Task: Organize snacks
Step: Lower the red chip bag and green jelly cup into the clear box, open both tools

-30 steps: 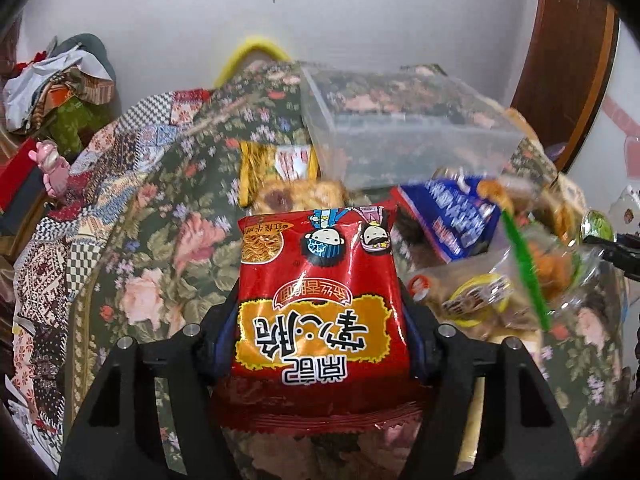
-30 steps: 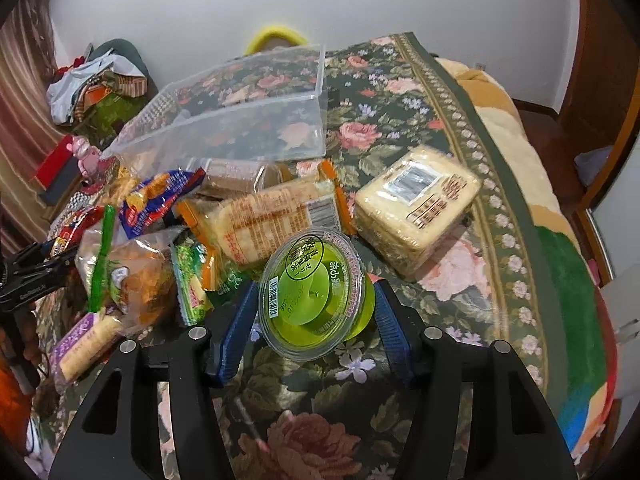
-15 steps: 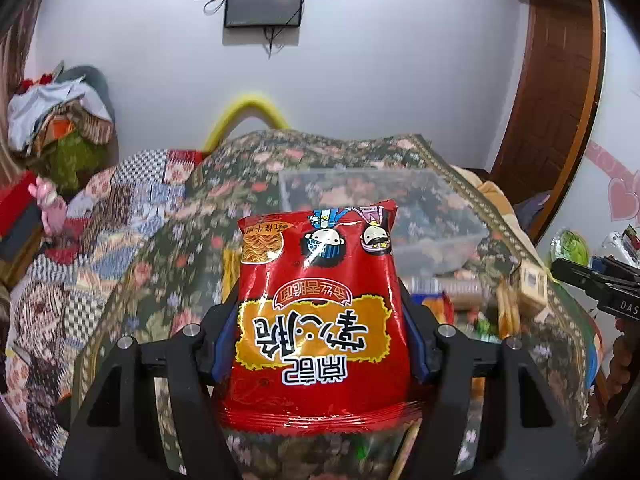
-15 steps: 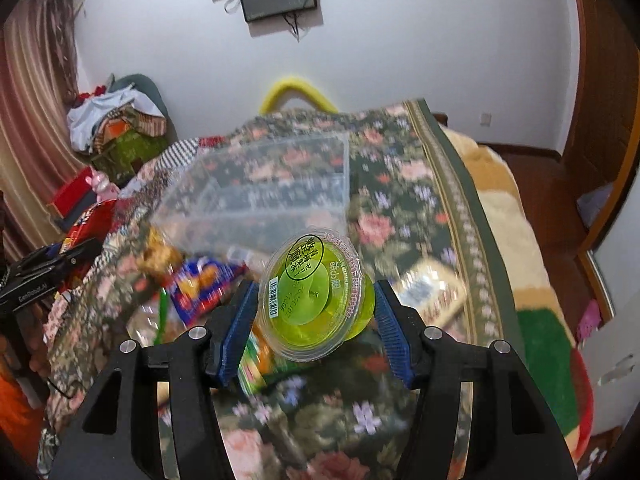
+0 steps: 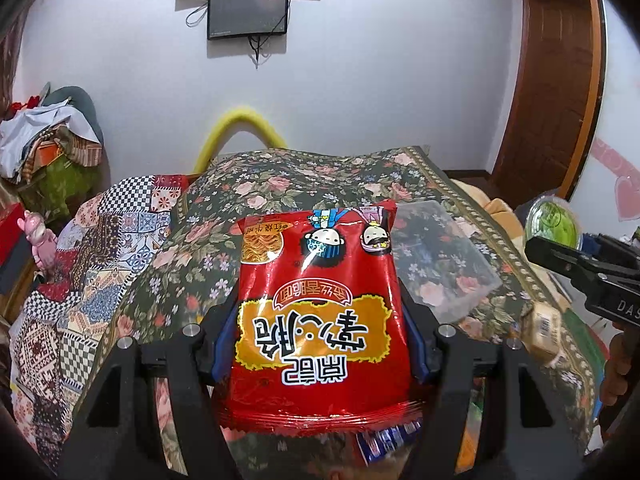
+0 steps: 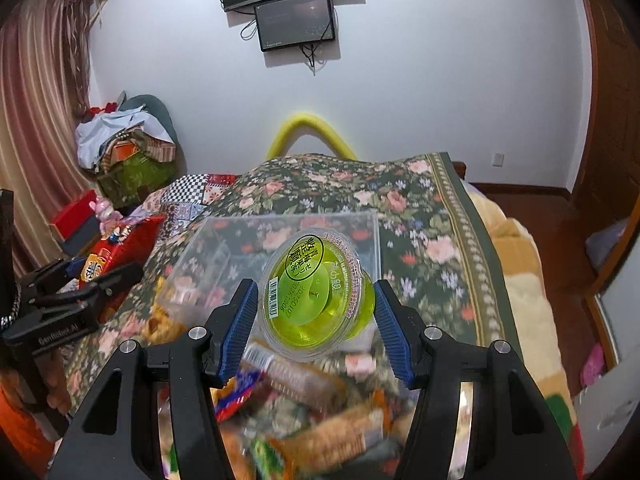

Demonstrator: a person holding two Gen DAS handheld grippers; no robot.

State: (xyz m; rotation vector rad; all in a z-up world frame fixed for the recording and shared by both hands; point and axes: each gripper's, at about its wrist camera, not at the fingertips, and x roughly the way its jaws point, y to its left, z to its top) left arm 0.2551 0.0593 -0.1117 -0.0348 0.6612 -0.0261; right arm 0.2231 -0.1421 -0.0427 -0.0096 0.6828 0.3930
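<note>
My left gripper (image 5: 316,336) is shut on a red noodle snack bag (image 5: 320,280), held up above the floral bedspread. My right gripper (image 6: 314,320) is shut on a green jelly cup (image 6: 316,292) with a clear lid. A clear plastic bin (image 6: 224,248) stands on the bed just beyond the cup; the left wrist view shows the clear plastic bin (image 5: 448,264) behind and right of the bag. The right gripper (image 5: 580,264) with the jelly cup (image 5: 554,222) shows at the right edge of the left wrist view. The left gripper (image 6: 72,300) with the red bag (image 6: 116,248) appears at the left of the right wrist view.
Several blurred snack packs (image 6: 320,420) lie heaped on the bedspread (image 6: 420,216) below the right gripper. A wrapped biscuit pack (image 5: 542,332) lies near the bed's right edge. A patchwork quilt (image 5: 100,264), a clothes pile (image 6: 124,140) and a wall screen (image 6: 296,20) lie beyond.
Both grippers have risen and tilted up with their snacks still gripped. The snack heap has dropped low in both views, and the bin now sits just beyond the held items.
</note>
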